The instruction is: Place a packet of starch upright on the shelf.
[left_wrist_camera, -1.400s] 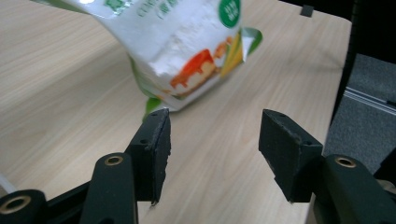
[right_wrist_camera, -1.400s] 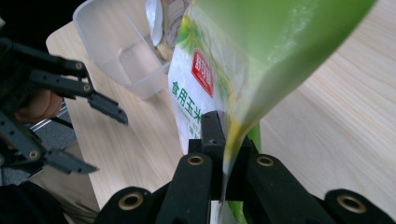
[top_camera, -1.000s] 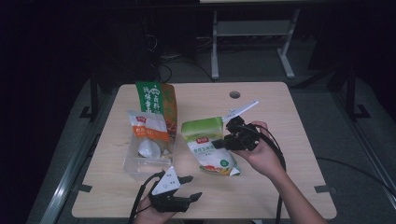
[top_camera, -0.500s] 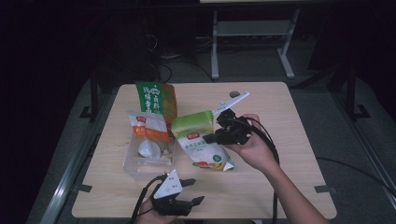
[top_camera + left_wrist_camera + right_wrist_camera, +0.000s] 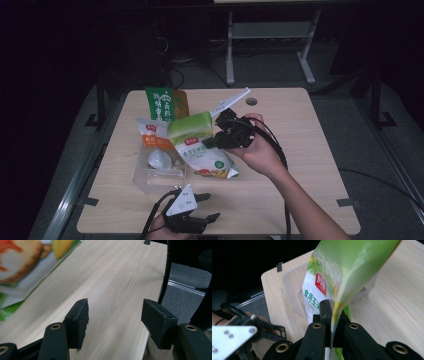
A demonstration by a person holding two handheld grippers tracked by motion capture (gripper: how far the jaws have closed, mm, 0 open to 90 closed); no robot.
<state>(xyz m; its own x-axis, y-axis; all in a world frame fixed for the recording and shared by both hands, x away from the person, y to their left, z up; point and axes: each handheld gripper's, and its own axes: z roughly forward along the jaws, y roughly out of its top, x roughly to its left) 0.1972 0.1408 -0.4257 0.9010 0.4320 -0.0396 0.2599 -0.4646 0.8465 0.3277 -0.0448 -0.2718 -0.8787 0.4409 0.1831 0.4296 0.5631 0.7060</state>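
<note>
The desk [image 5: 300, 150] is mid-frame. My right hand-held gripper [image 5: 212, 142] has the green-and-white bag [image 5: 197, 145] pinched by its edge at center, above the clear tub [image 5: 150, 175]. My left hand-held gripper [image 5: 202, 207] sits low, jaws apart, nothing in them.

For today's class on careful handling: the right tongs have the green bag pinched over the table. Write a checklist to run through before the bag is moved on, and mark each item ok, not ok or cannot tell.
1. Right tongs shut on the green bag: ok, the jaws pinch its edge in the right gripper view.
2. Grip deep enough to hold the bag's weight: cannot tell, the jaws hold just a thin edge.
3. Bag lifted off the table: cannot tell, its lower end may still rest there.
4. Clear plastic box free to receive: not ok, a white packet leans in it.
5. Left tongs open and free: ok, jaws apart over bare wood.
</note>
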